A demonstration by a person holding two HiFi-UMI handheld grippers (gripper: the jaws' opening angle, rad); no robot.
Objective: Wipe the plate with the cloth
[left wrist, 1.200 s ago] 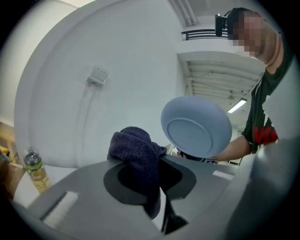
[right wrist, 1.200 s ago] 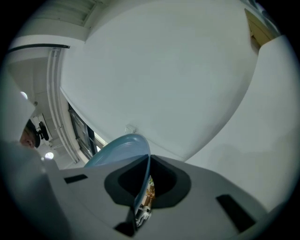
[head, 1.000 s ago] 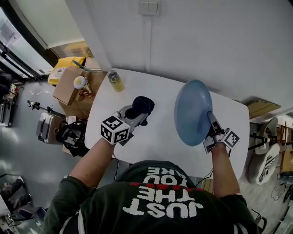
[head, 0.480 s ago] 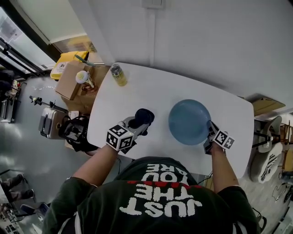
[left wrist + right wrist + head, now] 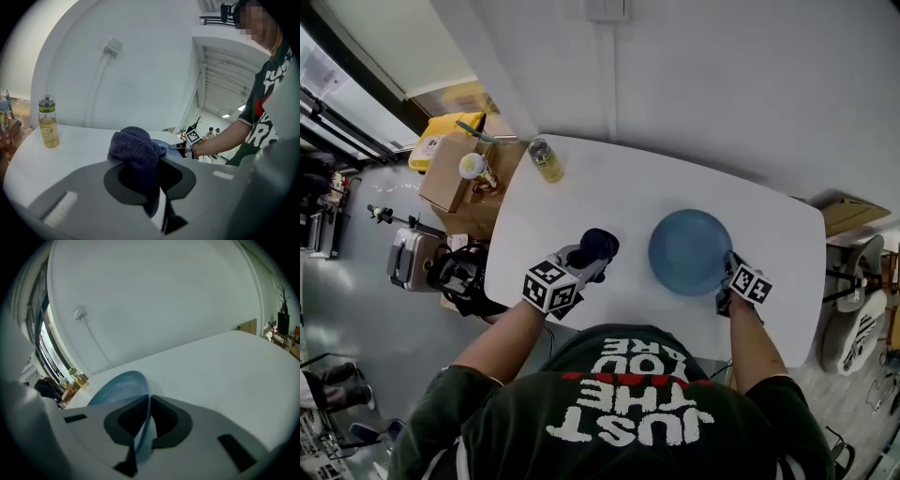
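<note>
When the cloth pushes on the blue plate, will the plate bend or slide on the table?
The round blue plate is probably stiff: its thin rim keeps a clean curve where the right tongs pinch it. Being thin, it is likely light. On the smooth white table it might slide under the dark blue cloth unless held.

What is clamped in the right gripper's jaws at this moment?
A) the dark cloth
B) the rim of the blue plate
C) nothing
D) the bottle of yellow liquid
B: the right gripper is shut on the rim of the blue plate, while the cloth sits in the left gripper.
</note>
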